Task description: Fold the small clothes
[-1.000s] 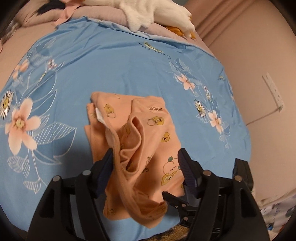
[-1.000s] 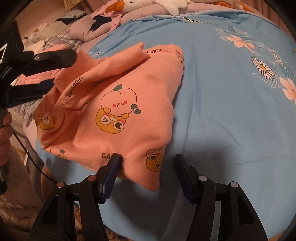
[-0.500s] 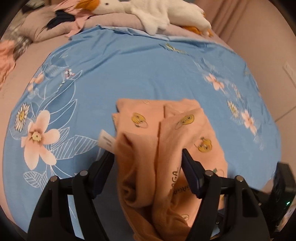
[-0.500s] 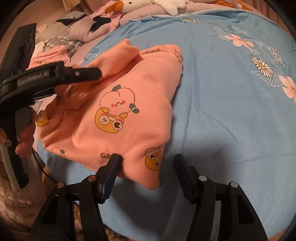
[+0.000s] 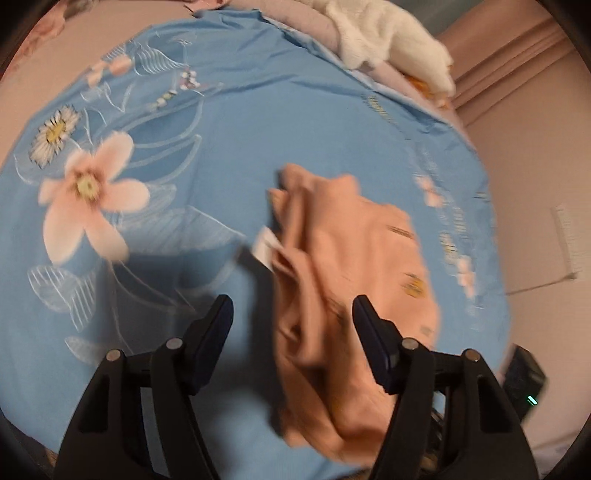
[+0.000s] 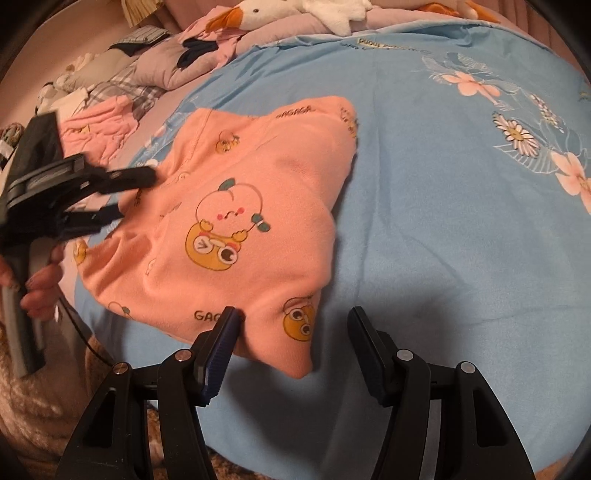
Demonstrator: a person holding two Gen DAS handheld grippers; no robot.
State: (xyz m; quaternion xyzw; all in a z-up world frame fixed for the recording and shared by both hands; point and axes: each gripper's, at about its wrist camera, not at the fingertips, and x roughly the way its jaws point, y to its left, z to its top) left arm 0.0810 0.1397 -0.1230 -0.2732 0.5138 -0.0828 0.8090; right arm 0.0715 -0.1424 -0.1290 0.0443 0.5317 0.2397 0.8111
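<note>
- The folded peach-pink cotton garment with cartoon prints carries the word "GAGAGA" near its far edge, upside down from the right wrist camera, and a cut-off "GAG" at its near edge beside the right gripper's inner finger.
- It lies on the light blue bedsheet printed with pink flowers and daisies, close to the sheet's near edge. Dark lettering along the sheet's far hem is too small to read.
- The right gripper is wide open, its near corner of the garment lying between the fingers, ungripped.
- The left gripper is also spread open, a bunched fold of the garment between its fingers; this view is motion-blurred.
- Only the left wrist view shows a small white sewn-in tag sticking out of the garment's side; its print is unreadable.
- Only the right wrist view shows the white plush goose with an orange beak and the pile of mixed clothes beyond the sheet.
- In the right view the garment's long axis runs from near corner to far left.
</note>
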